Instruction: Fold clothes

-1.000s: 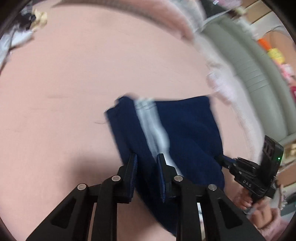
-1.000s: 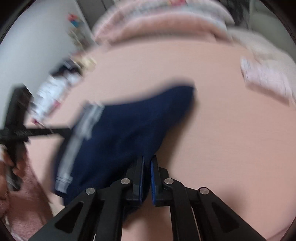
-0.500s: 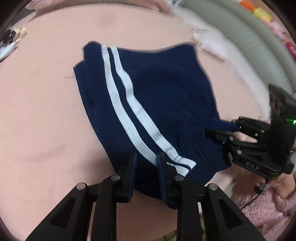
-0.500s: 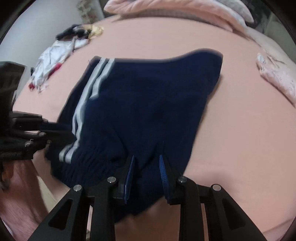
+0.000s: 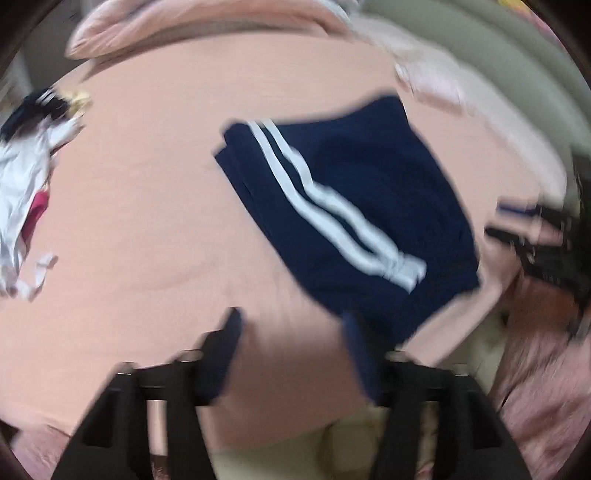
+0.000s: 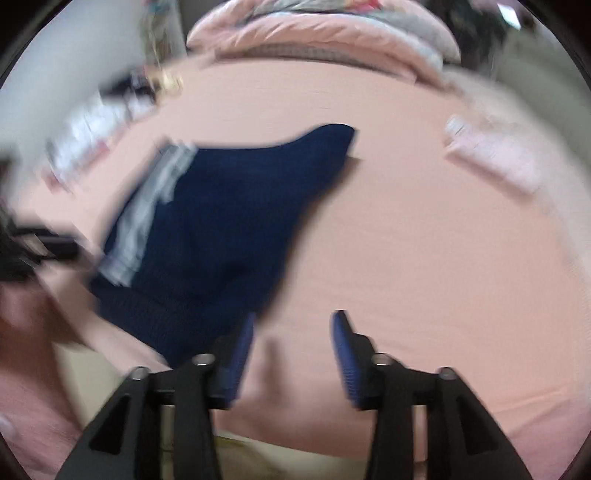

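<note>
Navy shorts with two white side stripes (image 5: 362,206) lie flat on the pink bed sheet (image 5: 155,192), waistband toward the near edge. My left gripper (image 5: 291,325) hangs just off the waistband's near left corner; its jaws are opening and only bare sheet shows between them. In the right wrist view the same shorts (image 6: 229,229) lie left of centre. My right gripper (image 6: 295,325) is at their near right corner, jaws opening, nothing between the pads. Each gripper shows at the edge of the other's view: the right gripper (image 5: 546,236) and the left gripper (image 6: 29,243).
A heap of white, red and dark clothes (image 5: 26,184) lies at the bed's left side. A folded pale pink garment (image 6: 491,155) rests at the right. Pink bedding (image 6: 317,33) is piled at the far end. The bed's near edge (image 5: 332,435) runs just under the grippers.
Both grippers held the shorts' waistband, laid the shorts down flat, then opened and pulled back toward the near edge, leaving the shorts on the sheet.
</note>
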The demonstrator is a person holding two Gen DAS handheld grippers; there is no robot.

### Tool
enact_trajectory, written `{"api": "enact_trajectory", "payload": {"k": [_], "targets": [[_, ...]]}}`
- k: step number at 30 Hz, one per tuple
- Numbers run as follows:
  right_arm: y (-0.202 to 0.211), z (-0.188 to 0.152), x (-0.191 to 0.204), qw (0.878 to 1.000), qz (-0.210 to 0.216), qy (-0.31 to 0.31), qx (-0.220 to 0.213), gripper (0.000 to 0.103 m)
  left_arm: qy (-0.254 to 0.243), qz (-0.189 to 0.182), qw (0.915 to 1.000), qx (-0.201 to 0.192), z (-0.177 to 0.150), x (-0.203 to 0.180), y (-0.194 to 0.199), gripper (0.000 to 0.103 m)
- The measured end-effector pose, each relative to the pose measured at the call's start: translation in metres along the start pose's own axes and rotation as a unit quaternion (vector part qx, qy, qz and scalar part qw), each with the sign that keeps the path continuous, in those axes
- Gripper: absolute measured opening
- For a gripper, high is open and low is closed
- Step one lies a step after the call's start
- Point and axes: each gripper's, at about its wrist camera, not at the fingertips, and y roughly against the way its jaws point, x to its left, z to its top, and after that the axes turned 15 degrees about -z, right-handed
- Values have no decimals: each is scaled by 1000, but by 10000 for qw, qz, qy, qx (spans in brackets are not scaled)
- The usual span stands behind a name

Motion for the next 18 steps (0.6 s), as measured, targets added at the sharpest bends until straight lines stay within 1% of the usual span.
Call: {"api": "enact_trajectory", "payload": {"k": [1, 2, 3, 4, 5, 6, 7, 8, 9, 10, 11, 13, 16, 18], "targets": [[-8, 2, 10, 9995, -79, 218, 191, 53, -63, -115, 9998, 163, -2, -3, -7, 60], [-14, 3, 19, 9986, -58, 394, 352, 53, -125, -230, 9991, 326, -3, -7, -14, 60], [-17, 4, 25, 9977, 190, 474, 445, 53, -189, -332, 9982, 459, -5, -10, -21, 60], [-16, 5, 33, 9964, 378, 609, 459, 53, -256, -379, 9978, 473, -6, -14, -24, 60], [-11, 6, 42, 9950, 444, 841, 315, 53, -309, -446, 9975, 462, -7, -18, -27, 60], [-8, 6, 50, 9929, 597, 998, 241, 53, -289, -621, 9970, 349, -7, -20, -27, 60], [-5, 7, 57, 9899, 860, 1111, 205, 53, -181, -925, 9953, 219, -5, -19, -27, 59], [-4, 7, 61, 9873, 1083, 1150, 191, 52, -14, -1219, 9925, 126, -3, -17, -28, 50], [-3, 9, 65, 9850, 1254, 1177, 164, 52, 98, -1314, 9912, 90, -1, -14, -31, 33], [-3, 12, 68, 9839, 1328, 1190, 122, 52, 211, -1408, 9898, 55, 1, -11, -34, 32], [-3, 15, 71, 9828, 1401, 1202, 80, 52, 297, -1483, 9885, 28, 3, -8, -36, 29], [-5, 22, 71, 9828, 1481, 1106, 55, 47, 324, -1562, 9872, 1, 7, -3, -37, 26], [-6, 34, 58, 9832, 1693, 688, 27, 37, 428, -1799, 9826, -174, 8, 0, -23, 26], [-2, 41, 46, 9813, 1895, 341, -36, 35, 564, -1985, 9779, -336, 11, 4, -12, 26]]}}
